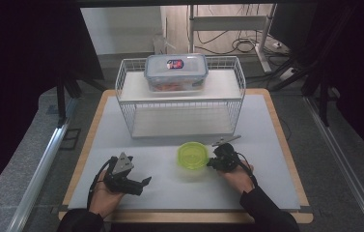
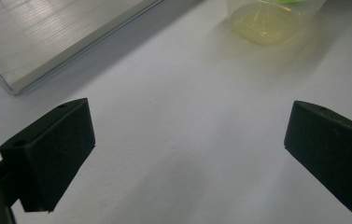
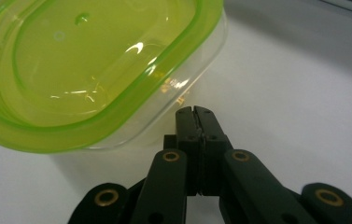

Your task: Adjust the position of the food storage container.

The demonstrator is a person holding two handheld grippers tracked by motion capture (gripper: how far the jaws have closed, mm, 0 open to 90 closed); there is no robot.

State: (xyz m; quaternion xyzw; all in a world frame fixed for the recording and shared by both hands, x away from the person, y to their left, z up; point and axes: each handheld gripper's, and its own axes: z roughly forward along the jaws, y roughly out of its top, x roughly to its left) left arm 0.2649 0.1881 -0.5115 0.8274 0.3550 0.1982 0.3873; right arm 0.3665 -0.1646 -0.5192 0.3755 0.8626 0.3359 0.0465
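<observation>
A clear container with a lime-green lid sits on the white mat in front of the wire rack. My right gripper is at its right side, shut with nothing between the jaws. In the right gripper view its tips are right at the container's clear wall, just under the lid's rim. My left gripper rests low on the mat at the front left, open and empty, pointing right. In the left gripper view its jaws stand wide apart over bare mat, with the container farther off.
A white wire rack with two shelves stands at the back of the mat. A clear snap-lid box sits on its top shelf. A thin grey metal piece lies by the rack's front right foot. The rack's lower shelf is ahead-left of the left gripper.
</observation>
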